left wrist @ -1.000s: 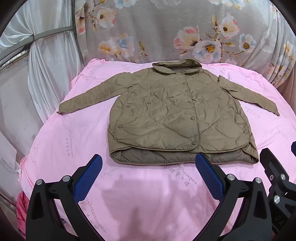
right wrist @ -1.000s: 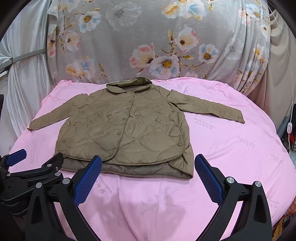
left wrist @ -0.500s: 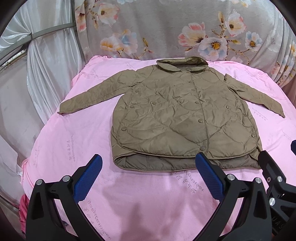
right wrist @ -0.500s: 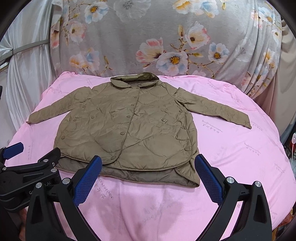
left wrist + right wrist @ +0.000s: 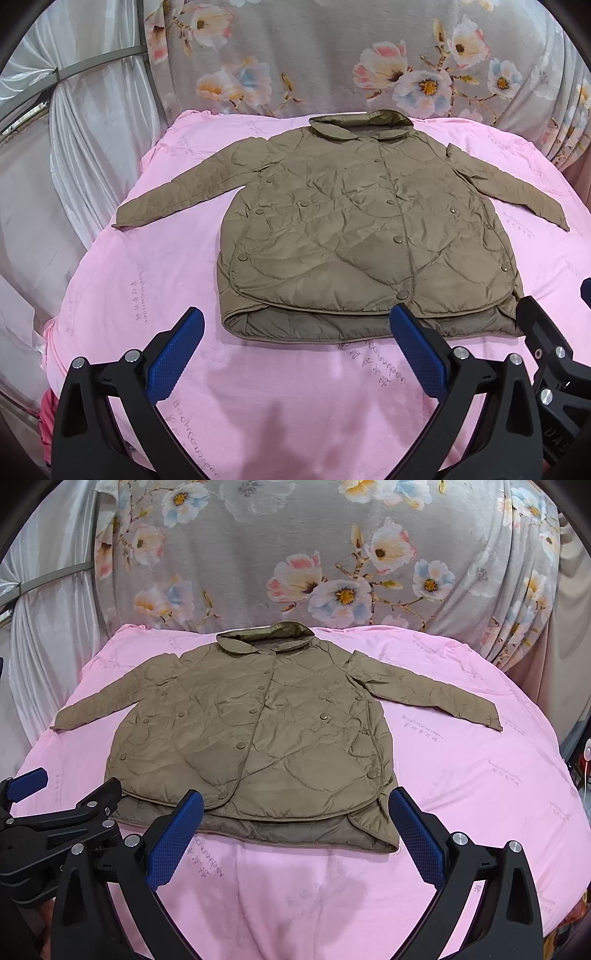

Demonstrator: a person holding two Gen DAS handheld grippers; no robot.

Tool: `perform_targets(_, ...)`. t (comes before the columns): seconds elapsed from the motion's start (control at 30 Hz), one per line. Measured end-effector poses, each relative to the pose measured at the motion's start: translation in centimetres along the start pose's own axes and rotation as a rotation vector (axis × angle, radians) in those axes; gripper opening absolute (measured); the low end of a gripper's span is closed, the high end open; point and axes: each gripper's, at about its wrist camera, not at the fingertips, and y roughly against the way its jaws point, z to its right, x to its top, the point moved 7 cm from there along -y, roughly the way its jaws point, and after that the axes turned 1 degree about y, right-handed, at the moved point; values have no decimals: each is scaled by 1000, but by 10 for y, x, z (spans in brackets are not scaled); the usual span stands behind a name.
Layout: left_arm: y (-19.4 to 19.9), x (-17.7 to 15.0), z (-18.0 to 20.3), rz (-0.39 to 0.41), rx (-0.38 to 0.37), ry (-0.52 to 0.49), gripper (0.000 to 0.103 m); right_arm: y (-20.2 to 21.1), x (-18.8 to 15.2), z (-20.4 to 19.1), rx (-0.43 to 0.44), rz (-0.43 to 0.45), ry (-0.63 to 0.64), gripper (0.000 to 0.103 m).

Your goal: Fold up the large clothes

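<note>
Both claws spread wide, nothing in either: our left gripper [image 5: 295, 354] fills the lower frame of its own view, our right gripper [image 5: 295, 836] the lower frame of its view, blue pads hanging over the near hem.

Item — one quilted olive jacket [image 5: 354, 236], centre of both frames, lying flat on its back, front snapped closed, collar [image 5: 360, 123] toward the top. Both sleeves are spread outward: one sleeve [image 5: 188, 194] reaches middle left, the other sleeve [image 5: 432, 690] middle right. We judge this layout a starting position, with every edge open to a pinch and no fold yet made.

Surface — a pink sheet [image 5: 155, 280] with faint printed script, rounded at its edges, the jacket well inside its border.

Room — a grey floral drape [image 5: 332, 565] across the top; pale satin curtains [image 5: 74, 122] at upper left.
</note>
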Motion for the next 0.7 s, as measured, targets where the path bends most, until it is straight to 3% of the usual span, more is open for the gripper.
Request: perform_targets(0.7,0,5,1,5,15,13,98,-3,6,4,-3,-3,-3,98)
